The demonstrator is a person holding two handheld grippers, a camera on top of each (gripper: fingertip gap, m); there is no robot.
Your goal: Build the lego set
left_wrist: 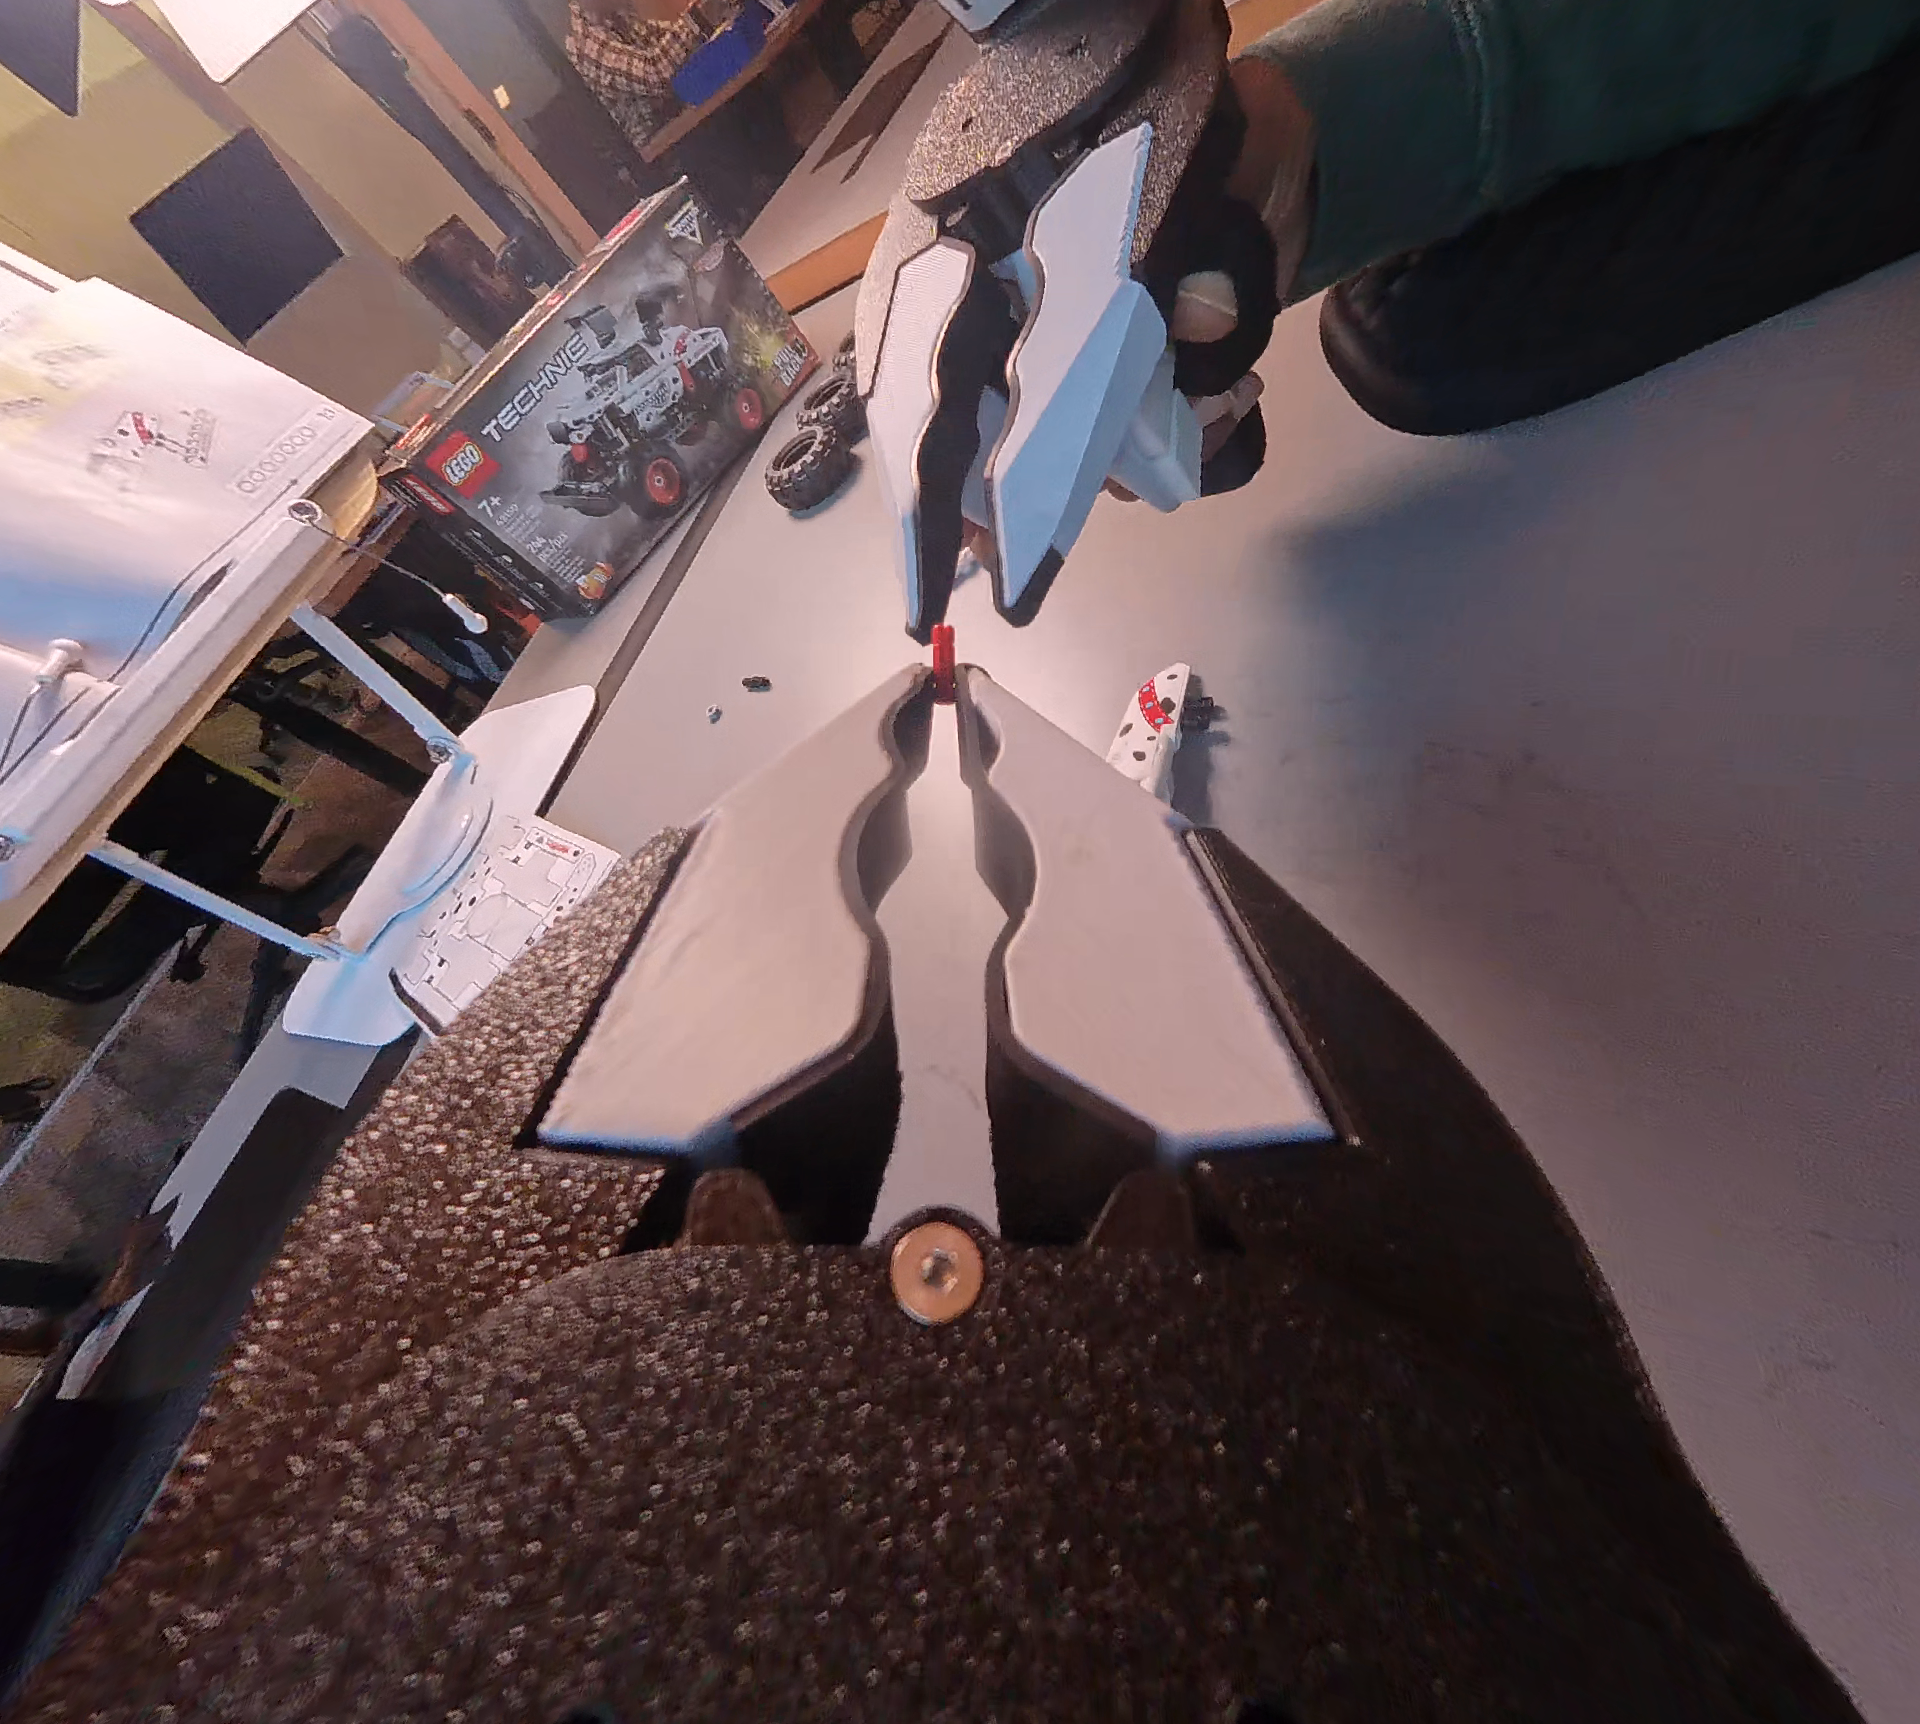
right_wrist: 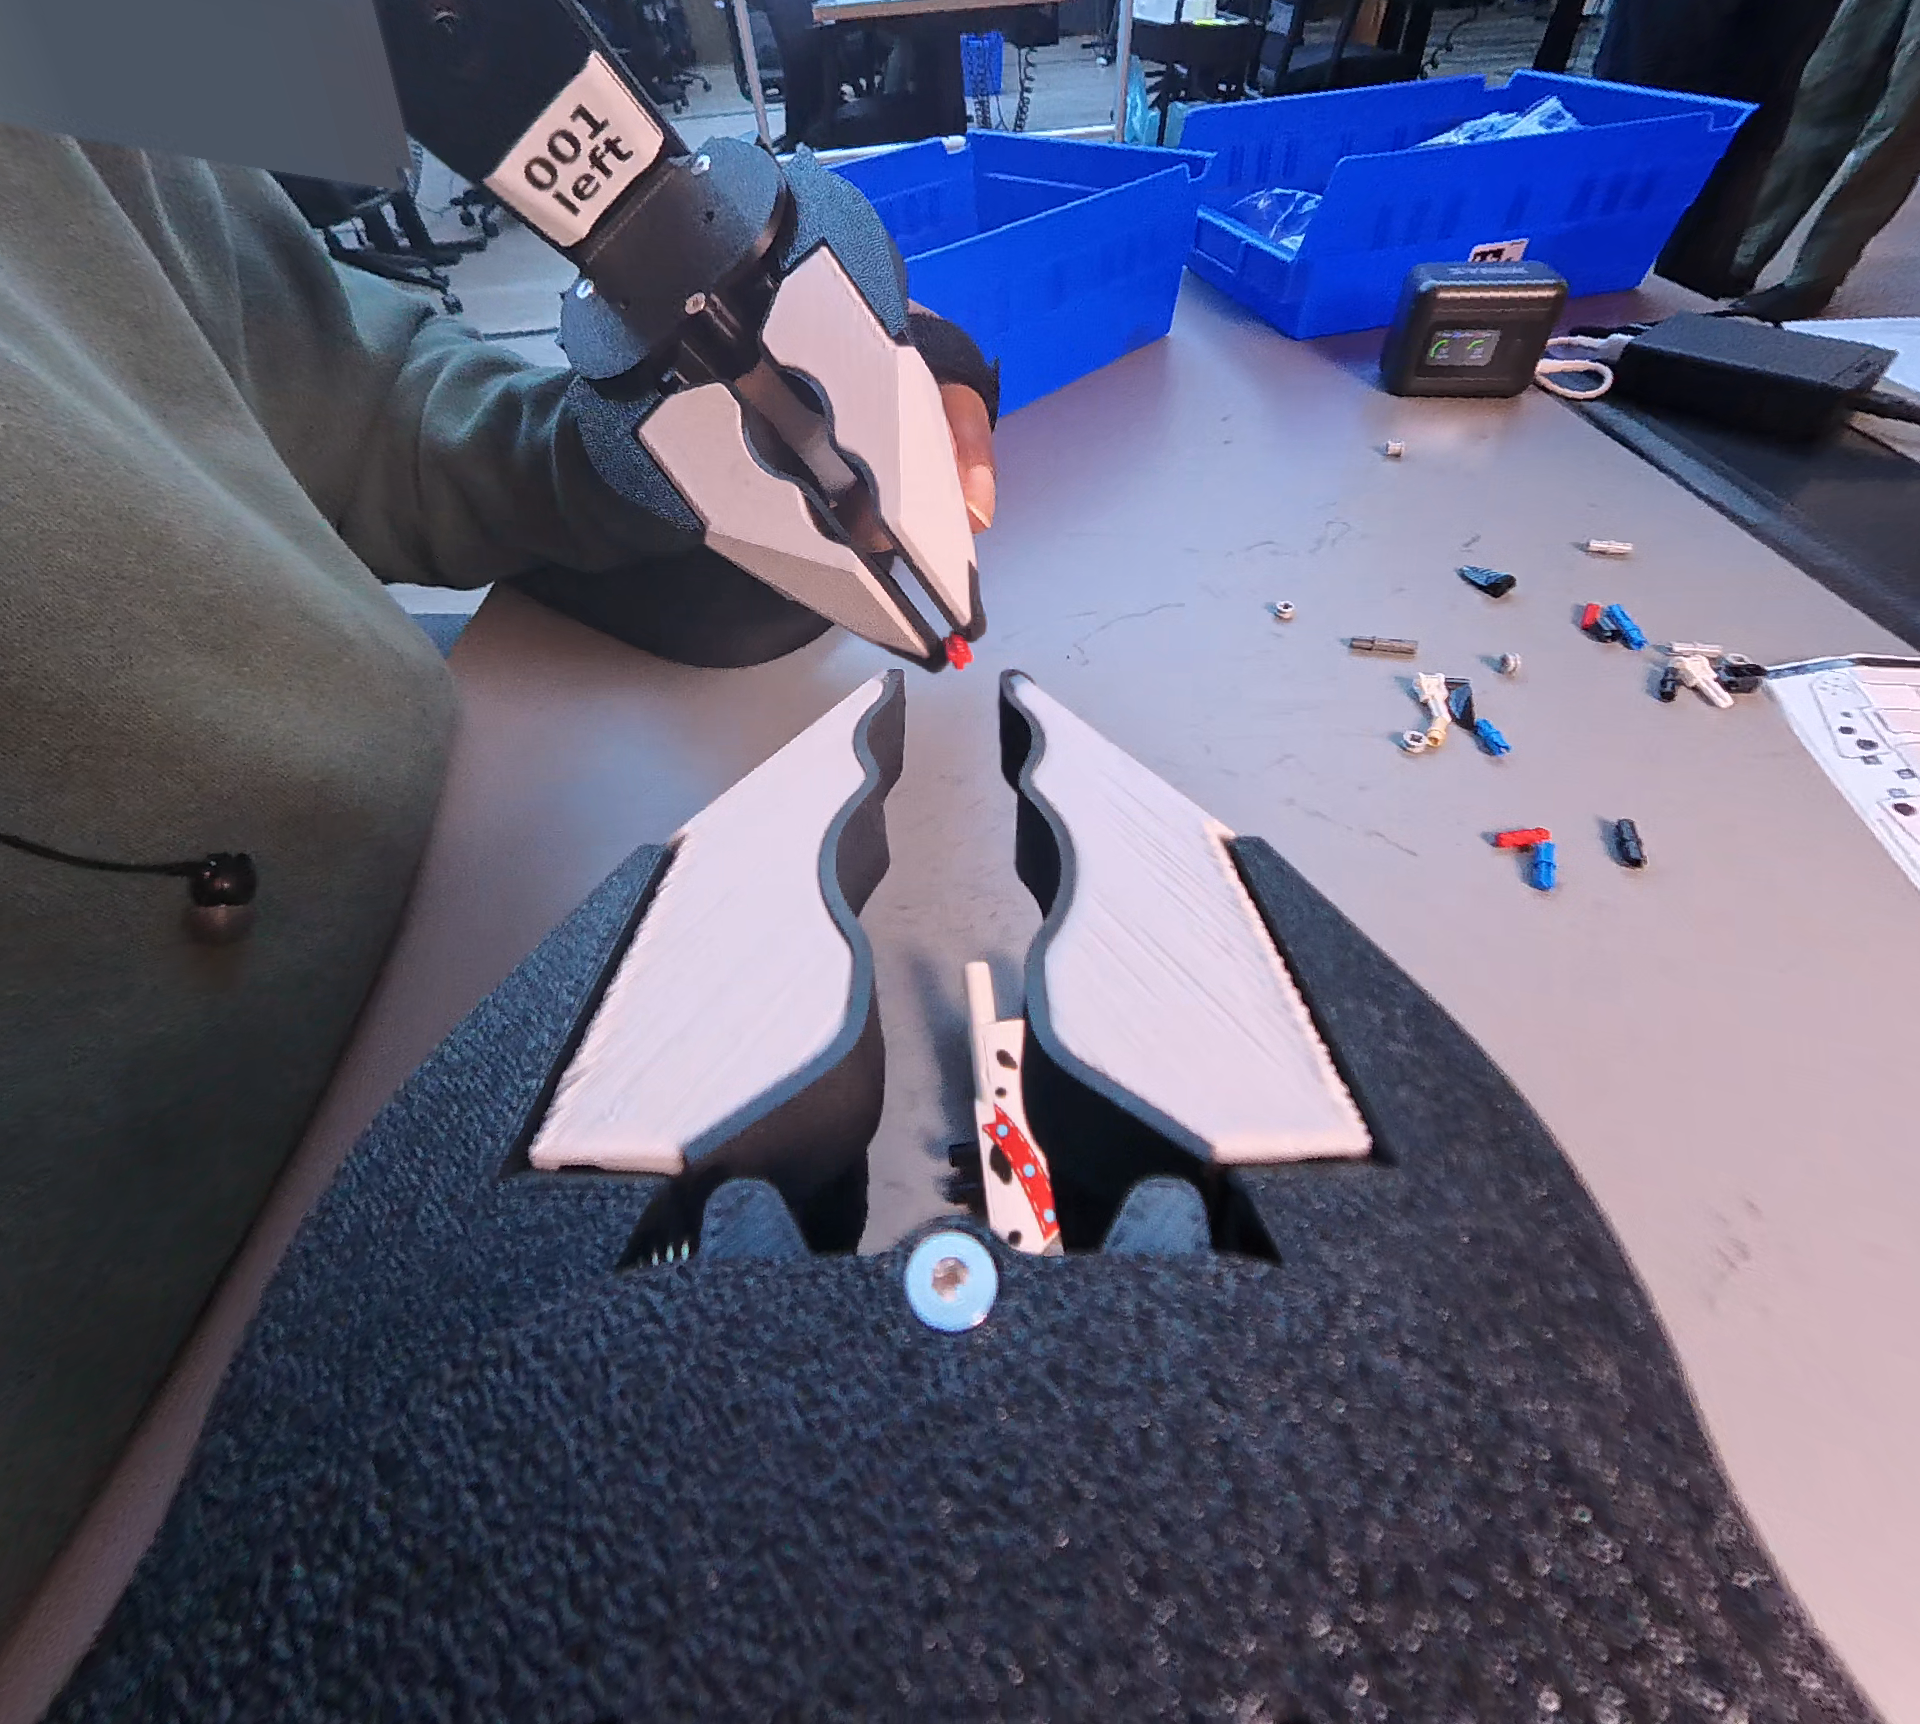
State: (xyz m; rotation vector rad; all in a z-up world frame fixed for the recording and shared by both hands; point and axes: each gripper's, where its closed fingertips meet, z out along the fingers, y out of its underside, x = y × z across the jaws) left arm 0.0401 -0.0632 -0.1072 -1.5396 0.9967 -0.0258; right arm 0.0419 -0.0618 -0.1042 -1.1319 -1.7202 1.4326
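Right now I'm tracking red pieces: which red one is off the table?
The small red pin pinched in the left gripper's jaws; the other red pieces lie on the table.

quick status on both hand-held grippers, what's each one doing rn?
Left hand-held gripper: closed on a small red pin, tip sticking out.
Right hand-held gripper: open, holding nothing, fingertips just short of the pin.

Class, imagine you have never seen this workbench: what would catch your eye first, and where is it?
First, the tiny red peg pinched at the tips of the left gripper, held above the grey table right in front of the open right gripper. Next, the two bright blue bins at the table's far edge, and the spotted white piece lying on the table below the right gripper.
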